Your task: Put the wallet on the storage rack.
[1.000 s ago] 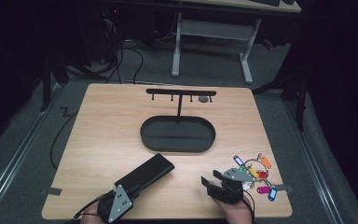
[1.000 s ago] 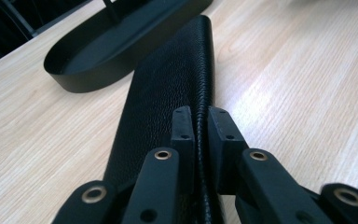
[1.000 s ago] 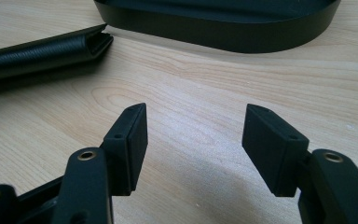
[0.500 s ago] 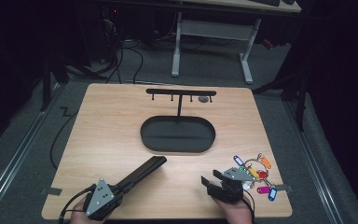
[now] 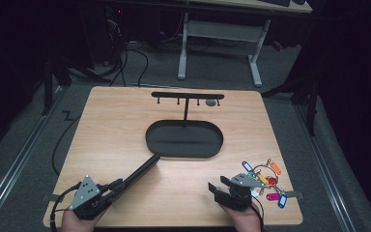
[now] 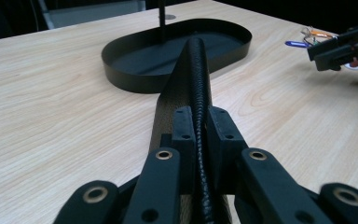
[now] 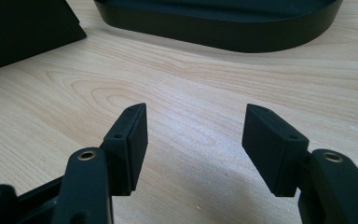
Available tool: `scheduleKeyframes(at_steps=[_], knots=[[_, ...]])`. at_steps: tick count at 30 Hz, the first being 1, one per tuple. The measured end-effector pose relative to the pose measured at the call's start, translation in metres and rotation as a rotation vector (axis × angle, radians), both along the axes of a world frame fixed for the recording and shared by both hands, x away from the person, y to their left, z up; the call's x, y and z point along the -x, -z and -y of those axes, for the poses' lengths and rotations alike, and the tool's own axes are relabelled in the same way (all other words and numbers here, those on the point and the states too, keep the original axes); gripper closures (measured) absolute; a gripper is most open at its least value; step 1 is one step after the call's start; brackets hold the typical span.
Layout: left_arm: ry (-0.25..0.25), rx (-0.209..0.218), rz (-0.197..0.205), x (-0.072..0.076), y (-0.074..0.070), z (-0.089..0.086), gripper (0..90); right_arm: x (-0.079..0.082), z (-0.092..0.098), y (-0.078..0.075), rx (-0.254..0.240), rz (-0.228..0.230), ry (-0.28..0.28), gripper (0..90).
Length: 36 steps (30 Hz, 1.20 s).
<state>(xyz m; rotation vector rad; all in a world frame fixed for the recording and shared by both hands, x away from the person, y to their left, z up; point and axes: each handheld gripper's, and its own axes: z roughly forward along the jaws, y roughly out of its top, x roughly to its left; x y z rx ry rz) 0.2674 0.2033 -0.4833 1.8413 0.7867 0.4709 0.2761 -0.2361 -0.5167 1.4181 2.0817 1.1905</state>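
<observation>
Each hand-held gripper [image 5: 104, 193] [image 5: 221, 189] is black with brass-coloured rivets at the linkage joints, a grey three-cornered plate on top, and a black trailing cable.

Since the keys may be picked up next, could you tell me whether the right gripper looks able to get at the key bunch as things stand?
Probably yes: the right gripper is open and empty, and the key bunch lies uncovered on the table just beside it.

Table [image 5: 125, 125]: pale wood grain, smooth, faint sheen. Oval tray [image 6: 135, 77]: black, matt, looks like metal. Flat case [image 6: 196, 65] in left gripper [image 6: 200, 126]: black, grained leather look, rough stitched edge. Gripper pads [image 7: 133, 135]: black matt plastic, brass-coloured rivets. Key tags [image 5: 265, 186]: glossy coloured plastic on metal rings.
</observation>
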Motion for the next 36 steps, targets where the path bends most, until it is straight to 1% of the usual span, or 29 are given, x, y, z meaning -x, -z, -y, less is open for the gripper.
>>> scheduleKeyframes(at_steps=[2, 4, 10, 17, 23, 25, 26, 27, 30, 32, 35, 36], knots=[[-0.011, 0.021, -0.010, -0.003, 0.001, -0.004, 81.7, 0.000, 0.000, 0.000, 0.000, 0.002, 0.000, 40.9], [-0.014, 0.031, -0.014, -0.005, 0.001, -0.006, 81.4, 0.000, 0.000, 0.000, 0.000, 0.003, -0.001, 40.9], [-0.033, 0.050, -0.010, -0.008, 0.004, -0.011, 80.4, 0.000, 0.000, 0.001, 0.001, -0.004, 0.000, 40.9], [-0.064, 0.068, -0.014, -0.012, 0.006, -0.018, 78.3, -0.001, 0.000, 0.000, 0.003, -0.005, -0.003, 40.9], [-0.073, 0.069, -0.011, -0.012, 0.006, -0.020, 76.2, -0.001, 0.000, 0.001, 0.003, -0.008, -0.004, 40.9], [-0.077, 0.063, -0.011, -0.013, 0.006, -0.020, 72.7, -0.001, 0.000, 0.001, 0.002, -0.007, -0.004, 40.9], [-0.086, 0.052, -0.008, -0.012, 0.006, -0.020, 70.6, -0.001, 0.000, 0.001, 0.001, -0.008, -0.002, 40.9], [-0.090, 0.040, -0.003, -0.012, 0.007, -0.019, 69.4, -0.001, 0.000, 0.001, 0.000, -0.008, -0.002, 40.9], [-0.089, 0.033, -0.007, -0.013, 0.008, -0.019, 65.7, -0.001, 0.000, 0.001, 0.001, -0.008, -0.004, 41.1], [-0.093, 0.018, -0.002, -0.013, 0.008, -0.017, 63.6, 0.000, 0.000, 0.000, 0.000, -0.007, -0.006, 41.8], [-0.090, -0.008, 0.002, -0.014, 0.009, -0.016, 59.2, 0.001, 0.001, -0.002, -0.006, -0.003, -0.013, 43.1], [-0.087, -0.027, 0.005, -0.014, 0.010, -0.015, 57.7, 0.001, 0.001, -0.003, -0.003, 0.001, -0.017, 43.1]])
